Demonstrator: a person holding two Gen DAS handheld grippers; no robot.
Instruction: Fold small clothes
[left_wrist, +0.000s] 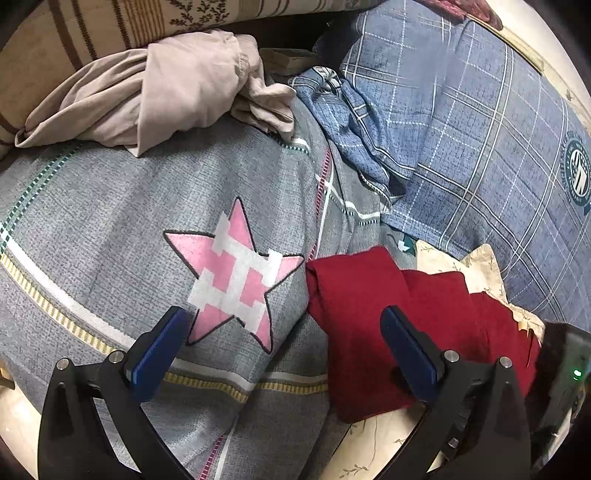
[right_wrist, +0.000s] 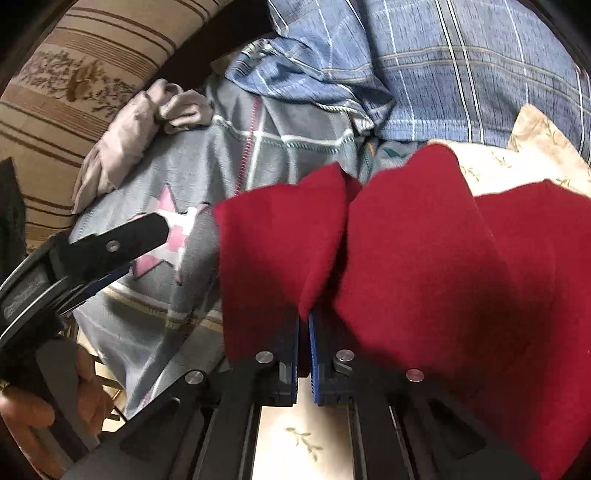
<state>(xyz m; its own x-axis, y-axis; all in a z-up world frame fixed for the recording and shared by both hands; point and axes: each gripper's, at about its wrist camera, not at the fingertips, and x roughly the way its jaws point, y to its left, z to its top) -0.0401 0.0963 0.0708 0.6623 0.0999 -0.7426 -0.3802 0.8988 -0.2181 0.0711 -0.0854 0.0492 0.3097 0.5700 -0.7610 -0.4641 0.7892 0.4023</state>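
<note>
The right gripper (right_wrist: 303, 325) is clamped on a fold of the red garment (right_wrist: 424, 258); the left gripper (left_wrist: 280, 350) hangs apart over the bed (left_wrist: 92, 240). Best to draw the pinched edge across evenly, keeping the layers aligned.

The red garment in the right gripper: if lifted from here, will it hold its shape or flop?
Probably flop: the red garment already drapes in soft folds either side of the shut right gripper. It looks thick and felt-like, so likely not slippery. Held at one spot, the free ends should hang.
</note>
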